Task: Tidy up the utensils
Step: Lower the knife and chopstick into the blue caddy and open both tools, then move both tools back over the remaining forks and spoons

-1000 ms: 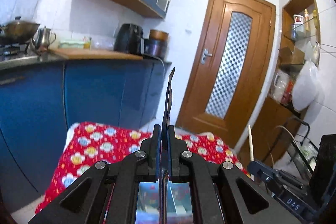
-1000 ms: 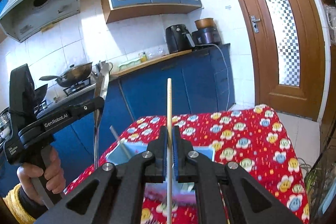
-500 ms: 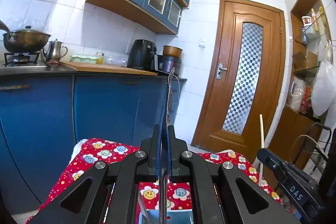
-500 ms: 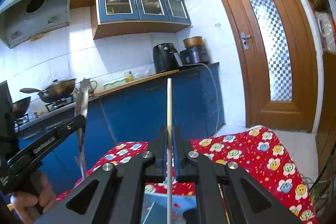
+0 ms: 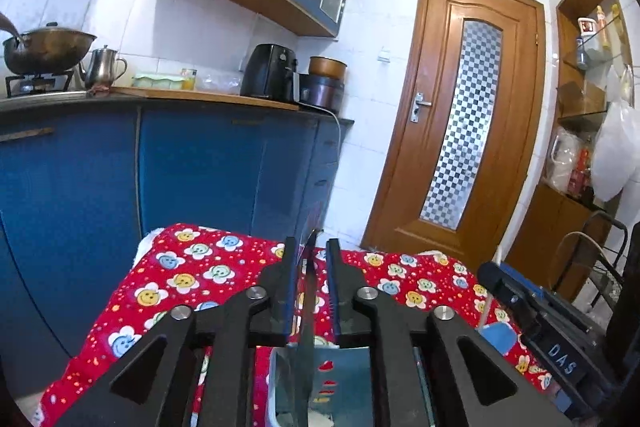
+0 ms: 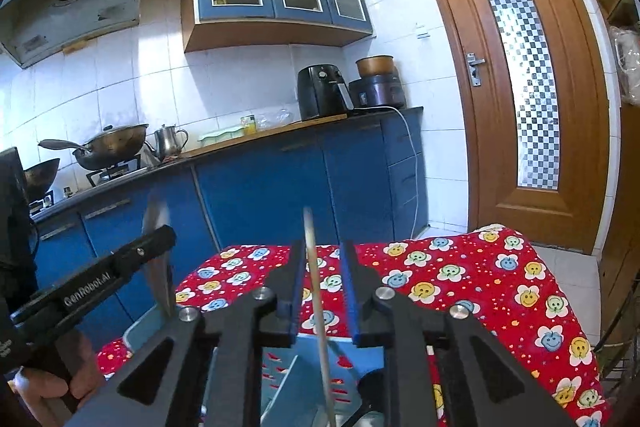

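Drop step, by my read: both claws sit above the blue holder point(image 6: 296, 371) on the red flowered cloth point(image 6: 472, 291), each with a utensil standing between its jaws.

Left claw point(image 5: 312, 259): jaws spread, clear gaps on both sides of the metal utensil point(image 5: 307, 307) (spoon or knife, can't tell; the top is blurred). It stands near upright with its lower end inside the holder point(image 5: 320, 387), so it reads as released. Not gripping.

Right claw point(image 6: 322, 263): jaws parted too, and the chopstick point(image 6: 318, 307) stands free between them, tilted slightly, tip toward 12 o'clock, lower end down in the holder. Also let go, as far as I can see.

Next move, my guess: lift both claws straight back off the utensil tops without knocking them, then fetch whatever is left.

Room:
- Left claw shows at 9 o'clock in the right view point(image 6: 120, 267), just beside the right one. Tight between them, so pull apart sideways with care.
- Holder has an inner divider point(image 6: 280, 383); which section each piece sits in I can't tell.
- Cloth edge drops off at 3 o'clock in the right view, with bare floor beyond.
- Blue cabinets point(image 5: 200, 167) at 12 o'clock, well apart.
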Demonstrator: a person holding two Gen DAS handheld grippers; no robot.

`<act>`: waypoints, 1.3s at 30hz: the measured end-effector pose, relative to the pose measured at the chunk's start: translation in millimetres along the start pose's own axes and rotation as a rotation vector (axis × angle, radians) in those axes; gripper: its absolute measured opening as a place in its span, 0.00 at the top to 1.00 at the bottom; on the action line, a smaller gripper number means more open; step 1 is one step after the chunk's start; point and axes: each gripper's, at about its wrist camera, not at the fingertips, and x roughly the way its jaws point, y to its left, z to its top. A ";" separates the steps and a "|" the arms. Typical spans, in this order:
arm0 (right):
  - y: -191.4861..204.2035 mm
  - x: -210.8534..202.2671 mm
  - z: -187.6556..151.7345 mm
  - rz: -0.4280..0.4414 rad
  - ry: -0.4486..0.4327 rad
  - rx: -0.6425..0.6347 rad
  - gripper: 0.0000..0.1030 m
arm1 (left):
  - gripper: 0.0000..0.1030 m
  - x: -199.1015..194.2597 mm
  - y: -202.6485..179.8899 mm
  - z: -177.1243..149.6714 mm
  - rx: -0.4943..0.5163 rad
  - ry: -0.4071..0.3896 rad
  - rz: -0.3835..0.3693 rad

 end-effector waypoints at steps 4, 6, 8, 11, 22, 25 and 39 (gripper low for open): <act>4.7 -12.3 4.6 0.002 -0.009 -0.012 0.76 | 0.80 -11.2 1.4 0.7 0.001 0.012 -0.012; 7.5 -19.1 6.4 0.003 -0.009 -0.012 0.75 | 0.78 -18.3 1.2 1.0 0.008 0.022 -0.019; 10.2 -25.7 7.8 0.003 -0.004 -0.011 0.75 | 0.77 -24.0 -0.8 1.4 0.018 0.031 -0.026; 14.8 -36.8 9.4 -0.005 0.005 -0.022 0.75 | 0.73 -34.5 -3.0 2.6 0.033 0.047 -0.033; 36.7 -72.4 0.1 -0.044 0.092 -0.068 0.75 | 0.73 -73.3 -4.3 -2.4 0.063 0.140 -0.048; 40.4 -81.2 -5.7 -0.045 0.112 -0.065 0.75 | 0.72 -84.4 -4.6 -9.0 0.077 0.172 -0.047; 48.8 -98.7 -38.5 -0.027 0.352 -0.086 0.75 | 0.73 -106.8 -7.6 -41.9 0.153 0.394 -0.051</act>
